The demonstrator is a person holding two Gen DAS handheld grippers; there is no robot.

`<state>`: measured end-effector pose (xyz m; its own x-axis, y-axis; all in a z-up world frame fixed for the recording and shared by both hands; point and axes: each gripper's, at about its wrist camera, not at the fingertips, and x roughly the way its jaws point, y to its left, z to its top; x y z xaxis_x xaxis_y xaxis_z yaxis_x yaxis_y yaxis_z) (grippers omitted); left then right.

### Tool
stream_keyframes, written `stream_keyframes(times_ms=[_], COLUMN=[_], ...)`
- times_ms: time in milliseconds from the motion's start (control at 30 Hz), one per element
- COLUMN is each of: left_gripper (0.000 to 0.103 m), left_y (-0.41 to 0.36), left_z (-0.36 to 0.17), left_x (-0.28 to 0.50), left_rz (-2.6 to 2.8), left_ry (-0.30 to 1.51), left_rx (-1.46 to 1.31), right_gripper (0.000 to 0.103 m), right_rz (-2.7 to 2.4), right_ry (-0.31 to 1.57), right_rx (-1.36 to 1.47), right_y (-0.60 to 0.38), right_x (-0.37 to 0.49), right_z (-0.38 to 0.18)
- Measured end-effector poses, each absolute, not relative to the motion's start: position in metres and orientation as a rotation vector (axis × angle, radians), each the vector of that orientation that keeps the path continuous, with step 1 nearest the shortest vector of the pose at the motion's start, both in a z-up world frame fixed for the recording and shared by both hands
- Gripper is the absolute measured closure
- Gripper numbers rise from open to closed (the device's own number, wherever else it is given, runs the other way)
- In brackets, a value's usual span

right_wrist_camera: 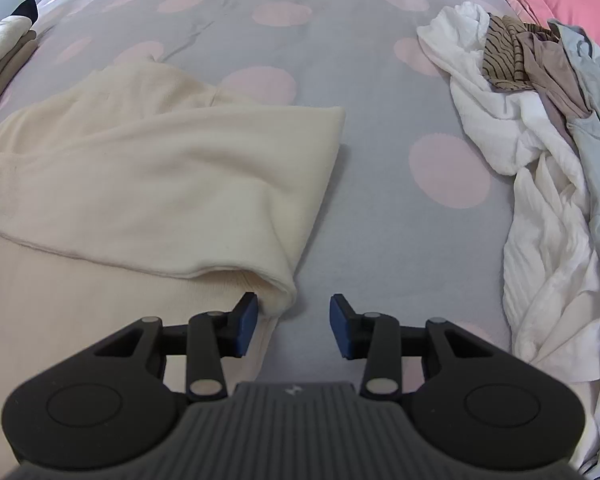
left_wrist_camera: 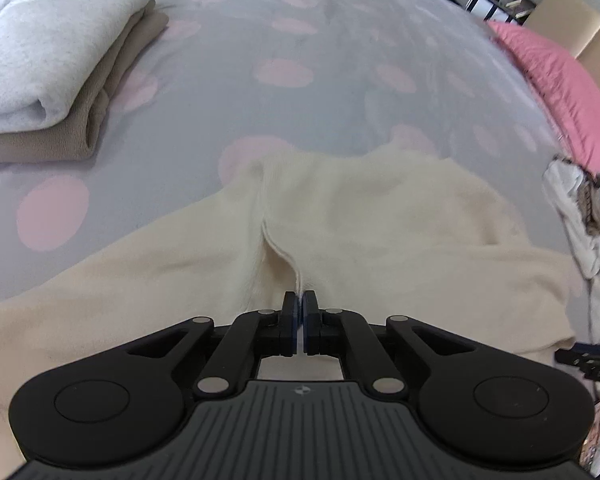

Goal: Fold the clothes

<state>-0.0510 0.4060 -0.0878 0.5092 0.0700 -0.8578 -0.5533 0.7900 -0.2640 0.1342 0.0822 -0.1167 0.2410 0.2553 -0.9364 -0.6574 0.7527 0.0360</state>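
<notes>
A cream garment lies spread on the bed, partly folded over itself. My left gripper is shut on its thin hem edge, and the cloth rises in a ridge up to the pads. In the right wrist view the same cream garment shows a folded flap with a rounded corner. My right gripper stands open just off that corner. Its left pad is beside the cloth and only sheet shows between its fingers.
The bed sheet is grey with pink dots. A folded stack, a white piece over a tan one, sits at the far left. A heap of unfolded clothes lies to the right, with a pink pillow behind.
</notes>
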Motion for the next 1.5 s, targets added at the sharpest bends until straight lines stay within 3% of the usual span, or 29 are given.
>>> stream_keyframes(times_ms=[200, 233, 267, 300, 367, 533, 667, 833, 933, 1133, 1500], left_gripper=[0.103, 0.103, 0.103, 0.103, 0.103, 0.103, 0.102, 0.100, 0.093, 0.091, 0.091], left_y=[0.412, 0.414, 0.417, 0.420, 0.428, 0.435, 0.433, 0.434, 0.434, 0.432, 0.427], left_z=[-0.055, -0.055, -0.058, -0.063, -0.077, -0.108, -0.118, -0.115, -0.109, -0.092, -0.117], left_x=[-0.056, -0.056, -0.057, -0.058, -0.059, -0.061, -0.059, -0.059, -0.056, -0.043, -0.021], left_rz=[0.402, 0.420, 0.440, 0.461, 0.503, 0.543, 0.528, 0.521, 0.540, 0.537, 0.463], left_ry=[0.898, 0.903, 0.915, 0.929, 0.978, 1.047, 1.057, 1.057, 1.051, 1.004, 1.091], left_rx=[-0.569, -0.559, -0.551, -0.543, -0.538, -0.503, -0.468, -0.449, -0.421, -0.388, -0.380], right_gripper=[0.062, 0.071, 0.089, 0.096, 0.097, 0.096, 0.082, 0.080, 0.072, 0.072, 0.071], right_rz=[0.652, 0.656, 0.656, 0.654, 0.660, 0.671, 0.666, 0.636, 0.609, 0.521, 0.445], right_ry=[1.148, 1.147, 1.156, 1.169, 1.177, 1.194, 1.238, 1.221, 1.179, 1.162, 1.269], right_rx=[-0.397, -0.401, -0.407, -0.415, -0.420, -0.436, -0.463, -0.339, -0.227, -0.066, -0.007], right_y=[0.089, 0.091, 0.092, 0.093, 0.093, 0.092, 0.088, 0.071, 0.065, 0.077, 0.127], right_x=[0.132, 0.132, 0.132, 0.132, 0.131, 0.130, 0.133, 0.152, 0.172, 0.212, 0.247], right_z=[-0.114, -0.113, -0.113, -0.113, -0.114, -0.117, -0.115, -0.091, -0.078, -0.074, -0.095])
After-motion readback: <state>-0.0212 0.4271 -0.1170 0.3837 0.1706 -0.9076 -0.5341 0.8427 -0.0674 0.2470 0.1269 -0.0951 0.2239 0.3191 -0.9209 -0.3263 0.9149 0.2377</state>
